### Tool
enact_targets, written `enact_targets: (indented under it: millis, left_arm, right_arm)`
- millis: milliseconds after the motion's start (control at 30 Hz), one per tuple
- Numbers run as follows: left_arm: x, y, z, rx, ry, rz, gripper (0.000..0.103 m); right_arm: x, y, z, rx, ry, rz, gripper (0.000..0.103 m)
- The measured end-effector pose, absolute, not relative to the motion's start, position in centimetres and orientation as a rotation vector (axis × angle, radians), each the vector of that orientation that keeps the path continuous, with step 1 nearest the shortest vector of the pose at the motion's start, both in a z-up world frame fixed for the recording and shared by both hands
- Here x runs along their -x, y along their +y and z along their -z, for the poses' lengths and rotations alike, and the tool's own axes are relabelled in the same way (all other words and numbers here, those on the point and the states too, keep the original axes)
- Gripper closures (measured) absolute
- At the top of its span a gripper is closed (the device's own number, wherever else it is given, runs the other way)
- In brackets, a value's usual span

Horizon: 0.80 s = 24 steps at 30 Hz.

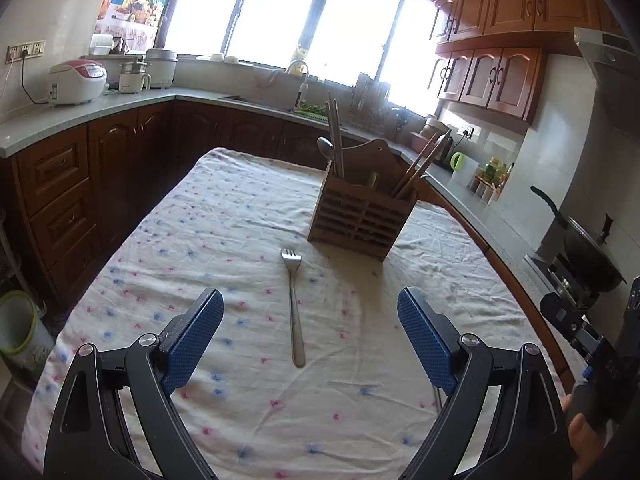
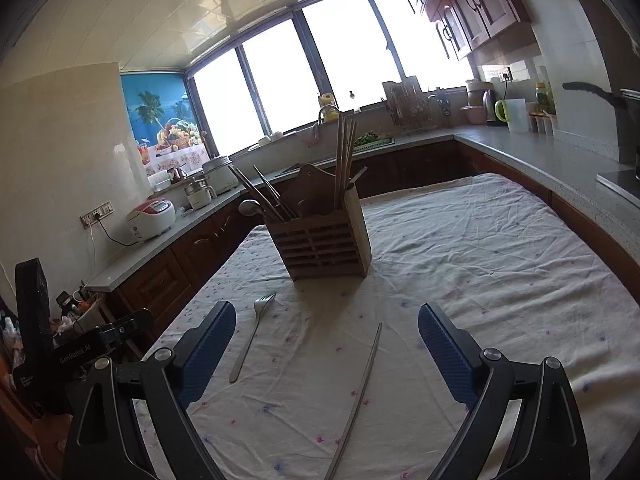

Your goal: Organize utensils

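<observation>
Silver metal fork (image 1: 293, 304) lies flat on floral tablecloth (image 1: 200, 240), before slatted wooden utensil holder (image 1: 360, 216); left gripper (image 1: 310, 344) straddles it, jaws spread, empty. Right gripper (image 2: 326, 356), likewise released, lines up on thin metal chopstick (image 2: 360, 396).

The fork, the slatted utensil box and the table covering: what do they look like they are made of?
Fork: seemingly polished metal, silvery with bright glints. Slatted utensil box: apparently wood or bamboo, matte brown with cut slots and a lighter side panel. Table covering: thin woven fabric, off-white with small pink and blue flowers, heavily creased.
</observation>
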<state>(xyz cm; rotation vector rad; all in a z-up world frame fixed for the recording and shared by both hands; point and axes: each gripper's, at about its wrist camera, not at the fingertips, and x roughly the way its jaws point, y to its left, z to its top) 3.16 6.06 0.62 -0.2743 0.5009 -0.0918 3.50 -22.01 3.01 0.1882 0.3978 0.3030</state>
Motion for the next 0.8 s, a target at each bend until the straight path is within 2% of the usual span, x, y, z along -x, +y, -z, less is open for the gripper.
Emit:
enact_targets:
  millis: [67, 233, 467, 800]
  left_arm:
    - [-1.6, 5.8, -1.7, 0.251, 0.433, 0.079, 0.0]
    - [1.5, 4.3, -1.8, 0.139, 0.324, 0.017, 0.0]
    - [2.4, 4.0, 1.0, 0.1, 0.356, -0.009, 0.0]
    - [3.6, 3.3, 3.4, 0.059, 0.355, -0.054, 0.0]
  right_arm:
    - [-1.6, -21.7, -4.3, -0.143, 0.316, -0.276, 0.001]
    - [2.4, -20.9, -3.9, -0.029, 0.154, -0.211, 0.0]
    - [3.2, -20.5, 0.6, -0.013, 0.219, -0.201, 0.0]
    - [3.9, -20.3, 2.2, -0.016, 0.228, -0.224, 0.0]
